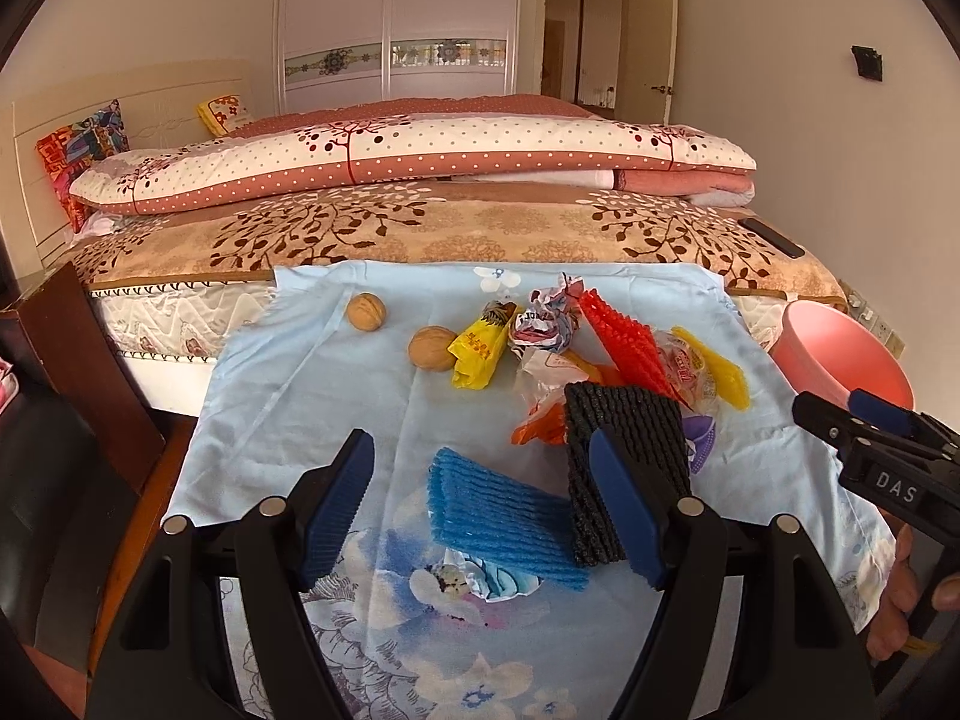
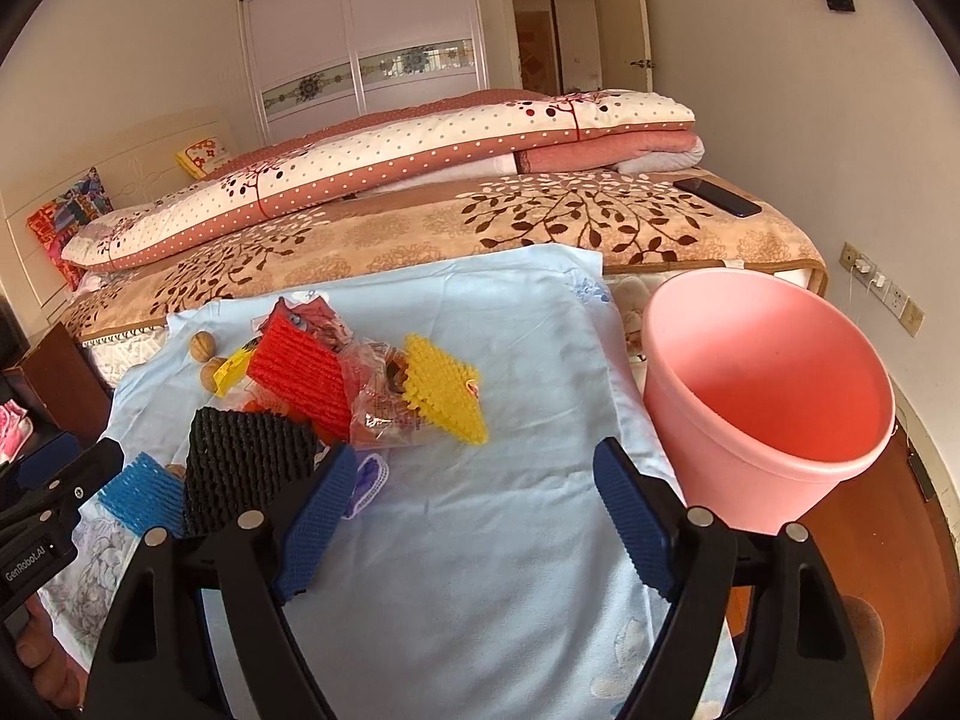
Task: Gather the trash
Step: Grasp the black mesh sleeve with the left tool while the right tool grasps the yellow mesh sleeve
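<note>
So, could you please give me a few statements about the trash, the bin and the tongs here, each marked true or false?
1. The pink bin has nothing visible inside. True.
2. Both the left tongs and the right tongs are open and hold nothing. True.
3. The black foam net lies inside the bin. False: it lies on the blue cloth, beside the blue foam net.
4. Two walnuts sit on the cloth. True.
5. The yellow foam net is gripped by the right tongs. False: it lies among the wrappers, ahead of them.
</note>
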Available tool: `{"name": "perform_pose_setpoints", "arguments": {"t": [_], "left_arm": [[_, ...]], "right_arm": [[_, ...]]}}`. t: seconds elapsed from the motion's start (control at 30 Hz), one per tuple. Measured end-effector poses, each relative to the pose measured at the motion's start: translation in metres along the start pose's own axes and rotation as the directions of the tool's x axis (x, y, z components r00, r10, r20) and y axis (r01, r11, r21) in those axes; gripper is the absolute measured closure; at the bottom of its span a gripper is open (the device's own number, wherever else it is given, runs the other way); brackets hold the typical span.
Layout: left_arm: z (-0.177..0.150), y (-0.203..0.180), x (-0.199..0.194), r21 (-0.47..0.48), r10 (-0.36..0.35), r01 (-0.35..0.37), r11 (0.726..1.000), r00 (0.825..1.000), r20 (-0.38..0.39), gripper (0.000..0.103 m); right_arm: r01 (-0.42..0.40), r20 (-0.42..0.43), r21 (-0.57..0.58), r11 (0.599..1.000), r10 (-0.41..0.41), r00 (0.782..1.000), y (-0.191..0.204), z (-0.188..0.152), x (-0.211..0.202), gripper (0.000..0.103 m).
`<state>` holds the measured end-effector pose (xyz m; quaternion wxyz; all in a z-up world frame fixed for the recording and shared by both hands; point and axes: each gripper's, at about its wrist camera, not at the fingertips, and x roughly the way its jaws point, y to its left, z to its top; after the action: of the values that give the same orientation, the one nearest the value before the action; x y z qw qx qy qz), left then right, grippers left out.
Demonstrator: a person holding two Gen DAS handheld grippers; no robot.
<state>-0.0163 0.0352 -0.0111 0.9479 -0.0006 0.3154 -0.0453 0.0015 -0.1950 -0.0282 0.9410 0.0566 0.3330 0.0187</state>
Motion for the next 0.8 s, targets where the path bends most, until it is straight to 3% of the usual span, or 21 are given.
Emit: {"name": "perform_pose_setpoints", "arguments": {"t": [0.3,0.37,0.57,0.67,0.73,0.8], "left_arm": [[0.0,-0.013,0.013,0.001,-0.132,0.132,0.991,0.991,-0.019,0.028],[-0.001,-0.017,0.021,0.005,-0.148,0.148,0.989,0.988,-0.039,0.039],[0.0,-0.014,0.049,-0.063,-0.185,0.178,0.982,0.976,-0.117,0.058],[0.0,-0.014,0.057,-0.081,-0.216,0.207,0.975,0.966,-0.143,0.071],[-0.001,-0.016,0.06,-0.072,-0.225,0.216,0.974,0.961,-0.16,0.085],[-0.002,-0.018,0.06,-0.065,-0.248,0.241,0.968,0.954,-0.168,0.091]], "right_arm": [[-0.066,-0.027,-0.021,0.998,0.065,0.997,0.004,-0.004,0.007,0.031],[-0.072,-0.031,-0.02,0.997,0.071,0.997,0.003,-0.005,0.008,0.031],[-0.091,-0.055,-0.001,0.996,0.091,0.994,-0.002,-0.004,0.014,0.034],[-0.102,-0.067,0.011,0.995,0.103,0.992,-0.004,-0.003,0.019,0.036],[-0.106,-0.07,0.016,0.994,0.107,0.992,-0.006,-0.002,0.021,0.036],[-0.111,-0.07,0.022,0.994,0.112,0.991,-0.008,0.001,0.024,0.037]]}}
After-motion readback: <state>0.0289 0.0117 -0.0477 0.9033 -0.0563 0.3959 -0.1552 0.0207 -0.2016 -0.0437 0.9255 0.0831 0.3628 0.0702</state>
